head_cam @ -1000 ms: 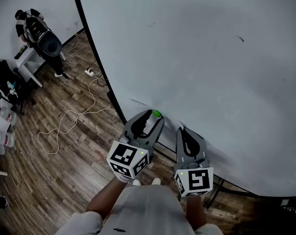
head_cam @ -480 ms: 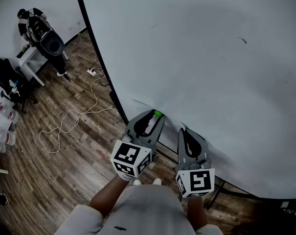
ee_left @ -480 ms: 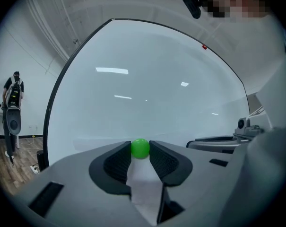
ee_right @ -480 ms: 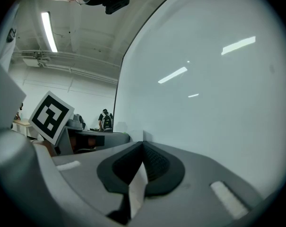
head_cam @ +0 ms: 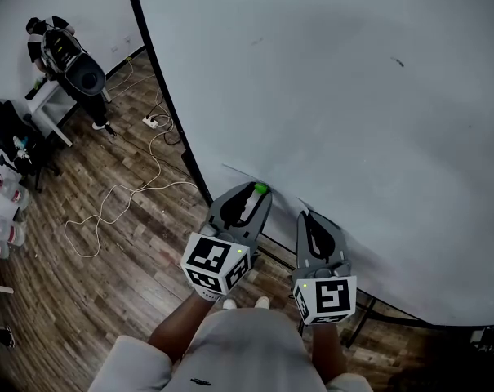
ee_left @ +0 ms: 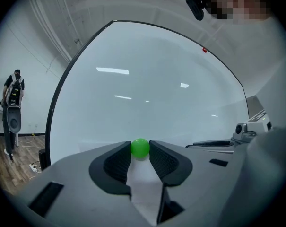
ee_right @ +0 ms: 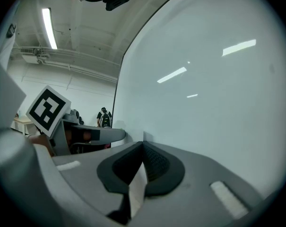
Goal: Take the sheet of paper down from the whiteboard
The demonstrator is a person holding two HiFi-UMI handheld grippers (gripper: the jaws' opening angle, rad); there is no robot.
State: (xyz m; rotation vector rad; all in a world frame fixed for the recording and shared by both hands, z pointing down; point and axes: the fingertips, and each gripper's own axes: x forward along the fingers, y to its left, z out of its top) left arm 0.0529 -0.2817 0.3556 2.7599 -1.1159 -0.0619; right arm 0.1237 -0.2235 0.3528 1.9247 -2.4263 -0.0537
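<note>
1. Freeing the sheet: the left tool (head_cam: 255, 195) is clenched on the small round green magnet (ee_left: 140, 147), which pins the white sheet of paper (ee_right: 136, 186) to the large whiteboard (head_cam: 353, 96). The right tool (ee_right: 143, 148) pinches the sheet's edge.
2. Next, probably: pull the magnet straight off, with the right tool's grip firm enough that the paper cannot drop.

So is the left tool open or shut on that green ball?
Shut on it. On the left tool, both pads press the green ball from either side, no gap showing, at the whiteboard.
</note>
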